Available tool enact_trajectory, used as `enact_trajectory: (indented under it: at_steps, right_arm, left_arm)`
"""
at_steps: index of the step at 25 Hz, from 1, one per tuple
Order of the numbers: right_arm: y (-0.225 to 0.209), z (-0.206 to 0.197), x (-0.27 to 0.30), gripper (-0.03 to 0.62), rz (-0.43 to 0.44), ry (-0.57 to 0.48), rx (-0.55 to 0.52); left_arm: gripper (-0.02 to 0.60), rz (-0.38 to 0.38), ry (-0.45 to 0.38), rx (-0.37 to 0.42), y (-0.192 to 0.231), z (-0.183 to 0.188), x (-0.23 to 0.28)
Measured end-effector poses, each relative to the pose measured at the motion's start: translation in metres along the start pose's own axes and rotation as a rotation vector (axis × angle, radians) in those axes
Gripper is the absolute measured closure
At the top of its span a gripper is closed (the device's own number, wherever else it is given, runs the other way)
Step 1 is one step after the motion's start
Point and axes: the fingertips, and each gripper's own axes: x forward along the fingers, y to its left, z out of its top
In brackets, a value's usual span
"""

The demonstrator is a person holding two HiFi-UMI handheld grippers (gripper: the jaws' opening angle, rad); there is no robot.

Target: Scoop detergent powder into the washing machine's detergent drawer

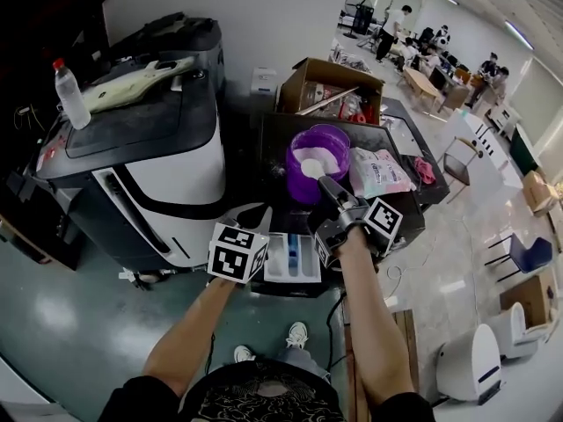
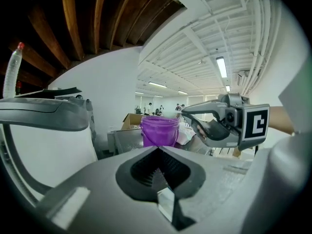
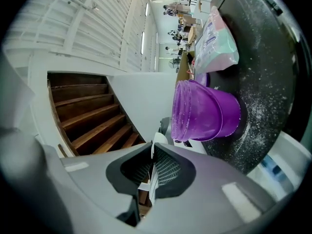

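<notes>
A purple bucket (image 1: 318, 141) holding white powder (image 1: 311, 167) stands on the black, powder-dusted washing machine top (image 1: 400, 139). In the head view my right gripper (image 1: 328, 184) reaches to the bucket's near rim. The right gripper view shows that gripper (image 3: 152, 151) shut on a thin white strip, apparently the scoop's handle, with the bucket (image 3: 207, 112) just ahead. The detergent drawer (image 1: 293, 258) stands pulled out below, with white and blue compartments. My left gripper (image 2: 158, 153) is shut with nothing in it, beside the drawer, and looks towards the bucket (image 2: 159, 130) and the right gripper (image 2: 192, 112).
A pink-and-white detergent bag (image 1: 378, 172) lies right of the bucket. A white machine (image 1: 167, 161) with a plastic bottle (image 1: 70, 93) on it stands at the left. An open cardboard box (image 1: 330, 90) sits behind. Wooden stairs (image 3: 92, 116) are nearby. People and chairs fill the far right.
</notes>
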Motion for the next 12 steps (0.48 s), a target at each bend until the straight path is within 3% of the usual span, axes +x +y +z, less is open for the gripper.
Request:
enact_trajectory:
  at_steps: [12]
  right_arm:
    - [-0.007, -0.021, -0.024, 0.557, -0.044, -0.023, -0.009]
  left_arm:
    - [0.581, -0.044, 0.007, -0.042, -0.001, -0.021, -0.022]
